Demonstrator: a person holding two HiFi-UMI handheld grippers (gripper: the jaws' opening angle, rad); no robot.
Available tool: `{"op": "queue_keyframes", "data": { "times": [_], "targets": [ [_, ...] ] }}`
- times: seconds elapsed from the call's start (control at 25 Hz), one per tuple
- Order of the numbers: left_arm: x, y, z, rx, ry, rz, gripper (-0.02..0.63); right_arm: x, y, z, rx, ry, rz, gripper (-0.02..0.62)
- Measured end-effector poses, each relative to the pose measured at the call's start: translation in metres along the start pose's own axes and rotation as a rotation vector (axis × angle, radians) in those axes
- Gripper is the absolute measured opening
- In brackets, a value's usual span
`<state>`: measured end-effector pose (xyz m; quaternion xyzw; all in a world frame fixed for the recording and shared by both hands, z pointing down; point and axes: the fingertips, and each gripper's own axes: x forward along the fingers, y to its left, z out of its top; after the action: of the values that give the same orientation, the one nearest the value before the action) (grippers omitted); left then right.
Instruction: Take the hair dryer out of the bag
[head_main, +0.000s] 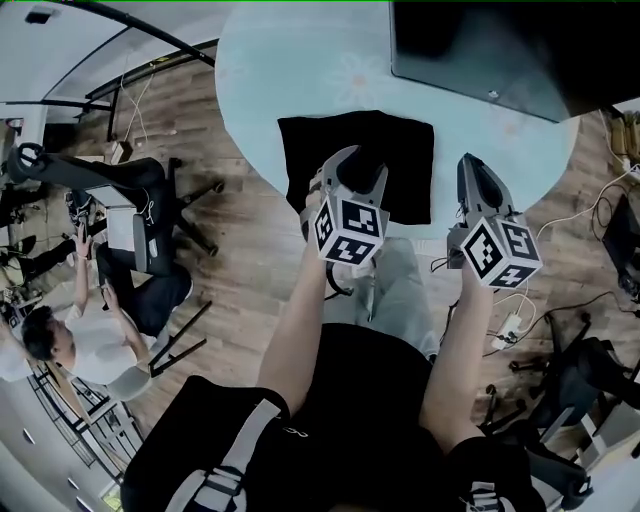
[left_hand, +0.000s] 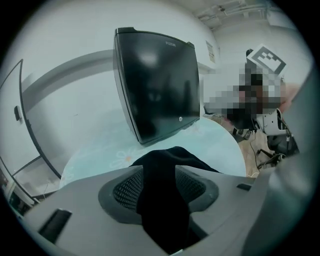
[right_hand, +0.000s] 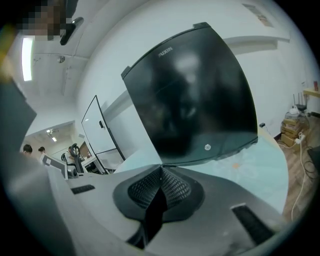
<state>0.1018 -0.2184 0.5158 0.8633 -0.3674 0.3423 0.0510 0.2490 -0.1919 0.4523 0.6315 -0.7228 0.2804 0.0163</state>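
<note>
It's the reaching step: the left gripper (head_main: 352, 168) holds its jaws wide apart just above the black bag (head_main: 405, 160) on the counter (head_main: 290, 70), the right gripper (head_main: 478, 170) has its jaws together beside it, and the hair dryer, unseen and presumably inside, needs the bag's mouth found next.

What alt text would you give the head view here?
A person holds two grippers over a black bag on a round pale table. The left gripper, jaws open, is above the bag, and the right gripper, jaws shut, is just right of it. A dark monitor stands beyond.
</note>
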Motion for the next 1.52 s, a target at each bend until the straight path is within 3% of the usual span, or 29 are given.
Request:
{"op": "queue_keyframes", "data": {
  "times": [0.24, 0.48, 0.64, 0.72, 0.76, 0.8, 1.0, 1.24, 1.36, 1.44, 1.52],
  "targets": [
    [0.03, 0.004, -0.016, 0.093, 0.092, 0.036, 0.221, 0.014, -0.008, -0.007, 0.013, 0.037, 0.016, 0.005],
    [0.043, 0.001, -0.022, 0.057, 0.12, 0.055, 0.221, 0.022, -0.021, -0.008, 0.027, 0.058, 0.024, 0.005],
    [0.047, 0.005, -0.021, 0.1, 0.133, 0.1, 0.201, 0.029, -0.025, -0.014, 0.043, 0.081, 0.031, 0.005],
    [0.045, 0.01, -0.019, 0.076, 0.118, 0.119, 0.155, 0.033, -0.023, -0.014, 0.044, 0.086, 0.041, 0.005],
    [0.044, 0.013, -0.017, 0.052, 0.109, 0.126, 0.07, 0.034, -0.022, -0.014, 0.042, 0.088, 0.047, 0.005],
    [0.044, 0.014, -0.016, 0.029, 0.104, 0.127, 0.061, 0.035, -0.022, -0.013, 0.04, 0.091, 0.052, 0.005],
    [0.04, 0.018, -0.009, -0.016, 0.079, 0.144, 0.037, 0.041, -0.018, -0.019, 0.024, 0.13, 0.062, 0.005],
    [0.024, 0.043, 0.0, -0.171, 0.018, 0.189, 0.025, 0.047, -0.019, -0.038, -0.014, 0.22, 0.032, 0.007],
    [0.018, 0.054, 0.0, -0.181, 0.012, 0.225, 0.025, 0.053, -0.014, -0.052, -0.02, 0.276, 0.051, 0.008],
    [0.015, 0.058, 0.001, -0.179, 0.008, 0.239, 0.025, 0.057, -0.009, -0.063, -0.009, 0.318, 0.079, 0.077],
    [0.013, 0.06, 0.002, -0.189, 0.004, 0.244, 0.025, 0.06, -0.005, -0.073, 0.006, 0.349, 0.097, 0.086]
  ]
}}
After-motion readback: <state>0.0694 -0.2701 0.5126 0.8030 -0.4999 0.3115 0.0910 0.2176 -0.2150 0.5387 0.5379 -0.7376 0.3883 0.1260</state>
